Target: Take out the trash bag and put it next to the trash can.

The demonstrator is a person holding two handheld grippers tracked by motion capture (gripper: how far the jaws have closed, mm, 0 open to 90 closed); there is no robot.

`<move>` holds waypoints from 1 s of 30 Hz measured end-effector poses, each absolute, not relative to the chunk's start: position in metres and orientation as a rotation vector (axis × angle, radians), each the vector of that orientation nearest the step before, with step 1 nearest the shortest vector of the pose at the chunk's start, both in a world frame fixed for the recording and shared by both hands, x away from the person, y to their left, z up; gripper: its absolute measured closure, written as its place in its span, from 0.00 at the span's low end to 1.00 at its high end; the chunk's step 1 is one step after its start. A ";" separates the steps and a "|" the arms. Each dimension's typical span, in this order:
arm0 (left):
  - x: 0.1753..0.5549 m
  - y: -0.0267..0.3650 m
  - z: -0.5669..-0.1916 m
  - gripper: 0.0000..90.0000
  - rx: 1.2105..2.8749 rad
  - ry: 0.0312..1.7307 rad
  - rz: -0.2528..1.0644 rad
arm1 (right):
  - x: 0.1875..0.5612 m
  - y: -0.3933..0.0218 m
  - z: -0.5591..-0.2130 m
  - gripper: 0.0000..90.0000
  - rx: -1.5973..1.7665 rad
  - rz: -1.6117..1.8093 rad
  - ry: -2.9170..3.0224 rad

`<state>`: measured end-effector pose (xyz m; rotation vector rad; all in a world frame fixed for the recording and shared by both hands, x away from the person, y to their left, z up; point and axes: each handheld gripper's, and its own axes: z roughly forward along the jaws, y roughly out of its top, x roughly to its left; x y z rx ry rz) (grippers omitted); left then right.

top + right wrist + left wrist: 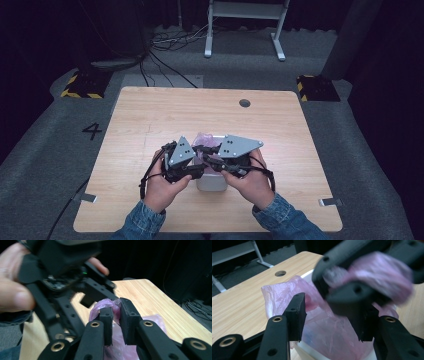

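Both hands crowd over the white bin (211,182), hiding most of it. The right gripper (115,312) pinches a crinkled fold of thin pink plastic bag (287,293) (translucent, glossy); the left gripper (332,315) stands apart around the bag.

A light wooden tabletop (150,125) with rounded corners and a small round cable hole (244,103) near its far edge. A white bin (211,182) lined with a pink plastic bag (206,140) stands on it, toward the near side.
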<state>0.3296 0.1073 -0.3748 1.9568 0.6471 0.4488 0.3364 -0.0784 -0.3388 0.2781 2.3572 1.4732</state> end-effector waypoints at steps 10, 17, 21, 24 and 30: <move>0.331 0.103 -0.373 0.98 1.999 0.614 0.427 | 0.332 -0.090 -0.339 0.66 0.305 1.495 2.319; 0.332 0.103 -0.371 0.98 1.948 0.648 0.418 | 0.335 -0.133 -0.335 0.49 0.501 1.450 2.244; 0.332 0.102 -0.369 0.98 1.926 0.663 0.424 | 0.337 -0.155 -0.337 0.41 0.619 1.442 2.250; 0.331 0.102 -0.368 0.98 1.911 0.674 0.427 | 0.338 -0.159 -0.344 0.35 0.645 1.428 2.337; 0.331 0.100 -0.367 0.98 1.909 0.668 0.413 | 0.342 -0.130 -0.359 0.30 0.579 1.426 2.457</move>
